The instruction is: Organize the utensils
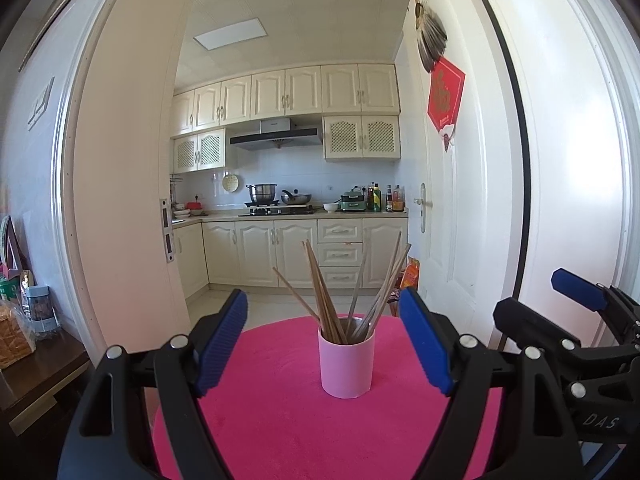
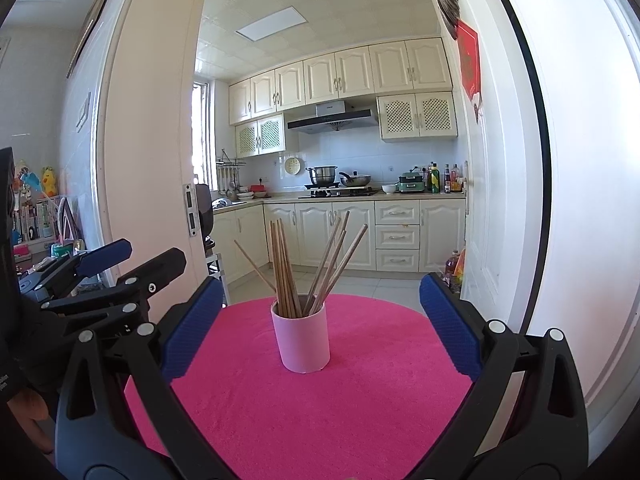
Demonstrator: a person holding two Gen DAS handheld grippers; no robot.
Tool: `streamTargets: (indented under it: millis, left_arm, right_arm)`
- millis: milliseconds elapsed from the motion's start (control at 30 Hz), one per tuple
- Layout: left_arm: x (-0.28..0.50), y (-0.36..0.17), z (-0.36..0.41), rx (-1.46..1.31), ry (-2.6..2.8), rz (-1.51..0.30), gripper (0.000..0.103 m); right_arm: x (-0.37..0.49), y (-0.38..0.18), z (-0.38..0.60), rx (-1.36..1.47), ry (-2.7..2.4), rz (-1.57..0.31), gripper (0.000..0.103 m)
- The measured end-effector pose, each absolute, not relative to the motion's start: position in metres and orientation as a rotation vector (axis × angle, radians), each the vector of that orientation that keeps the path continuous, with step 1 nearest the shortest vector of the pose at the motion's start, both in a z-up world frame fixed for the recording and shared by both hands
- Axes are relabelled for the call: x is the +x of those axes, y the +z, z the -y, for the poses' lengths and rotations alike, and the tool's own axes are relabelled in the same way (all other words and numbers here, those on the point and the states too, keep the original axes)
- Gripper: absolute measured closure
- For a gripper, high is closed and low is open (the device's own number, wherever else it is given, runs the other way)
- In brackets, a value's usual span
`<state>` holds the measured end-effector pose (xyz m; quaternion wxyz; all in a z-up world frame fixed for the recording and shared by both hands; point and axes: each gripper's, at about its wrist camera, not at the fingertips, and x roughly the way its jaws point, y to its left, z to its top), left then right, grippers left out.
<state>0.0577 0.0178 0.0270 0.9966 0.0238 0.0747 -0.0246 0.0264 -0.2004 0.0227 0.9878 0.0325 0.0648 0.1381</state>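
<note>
Left gripper (image 1: 322, 340): black frame, blue ribbed pads, jaws standing wide apart, nothing between the pads. It hovers level above the near part of the pink table top (image 1: 280, 420).

Right gripper (image 2: 320, 326): same build, jaws likewise spread wide and empty, held beside the left one; each shows at the edge of the other's view.

Pink cup (image 1: 347, 362): straight ahead of both grippers, upright on the table top, framed in the gap between the left gripper's pads but beyond their tips and touching neither. From the right wrist view it stands ahead and slightly toward the left pad.

Chopsticks (image 1: 324, 296): a bundle of wooden sticks, tips down inside the cup, upper ends fanning outward; one leans far to the left, several to the right, a tight cluster nearly upright.

Table top: round, covered in bright pink cloth, running under both grippers and past the cup.

Beyond the cup: an open doorway into a kitchen with cream cabinets (image 1: 288, 92), a range hood (image 1: 276, 136), a steel pot (image 1: 262, 192) and a pan (image 1: 296, 198) on the hob, bottles (image 1: 390, 199) at the right end of the counter.

Right of the grippers: a white door (image 1: 440, 200) bearing a red hanging (image 1: 445, 94).

Left of the grippers: a dark wooden side table (image 1: 36, 384) with a jar and packaged food.
</note>
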Motion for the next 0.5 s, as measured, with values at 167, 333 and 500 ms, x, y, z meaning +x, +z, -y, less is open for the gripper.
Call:
streamTargets:
  millis: [167, 333, 500]
  left_arm:
    - [0.0599, 0.0271, -0.0180, 0.044, -0.053, -0.150, 0.026]
    - [0.0605, 0.0268, -0.0180, 0.048, -0.052, -0.151, 0.026]
    - [0.0615, 0.0261, -0.0186, 0.044, -0.054, -0.155, 0.026]
  right_arm:
    - [0.0259, 0.0224, 0.2003, 0.066, 0.274, -0.128, 0.006]
    - [0.0263, 0.0215, 0.2009, 0.067, 0.275, -0.131, 0.006]
    - [0.0263, 0.0212, 0.2009, 0.067, 0.273, -0.132, 0.006]
